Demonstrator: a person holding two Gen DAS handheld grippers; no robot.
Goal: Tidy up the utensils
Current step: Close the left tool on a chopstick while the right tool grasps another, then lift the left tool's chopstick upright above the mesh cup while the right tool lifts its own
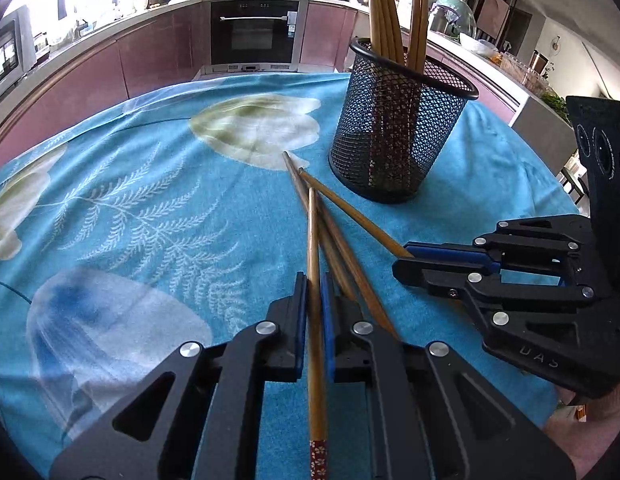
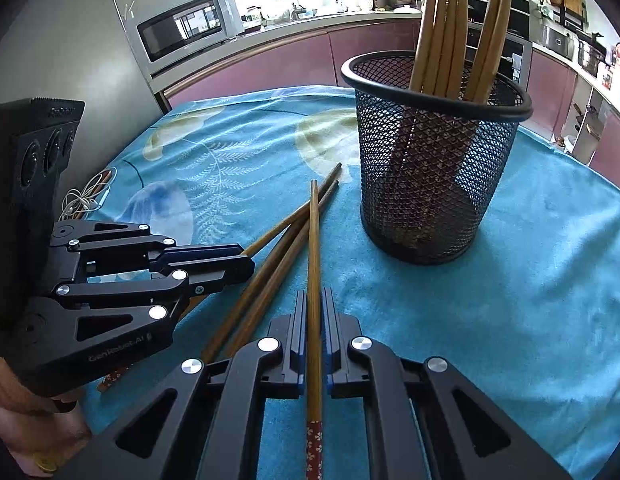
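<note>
A black mesh holder point(image 1: 393, 128) stands on the blue cloth with several wooden chopsticks upright in it; it also shows in the right wrist view point(image 2: 433, 160). My left gripper point(image 1: 313, 284) is shut on a chopstick point(image 1: 313, 248) with a red patterned end. My right gripper point(image 2: 313, 300) is shut on another chopstick point(image 2: 313, 248); it shows from the side in the left wrist view point(image 1: 405, 260). Two loose chopsticks point(image 2: 270, 264) lie crossed on the cloth between the grippers. My left gripper shows at the left in the right wrist view point(image 2: 246, 264).
The table carries a blue floral cloth point(image 1: 150, 216). A tangle of white cable point(image 2: 86, 200) lies at the table's left edge. Kitchen cabinets, an oven point(image 1: 254, 32) and a microwave point(image 2: 182, 28) stand beyond the table.
</note>
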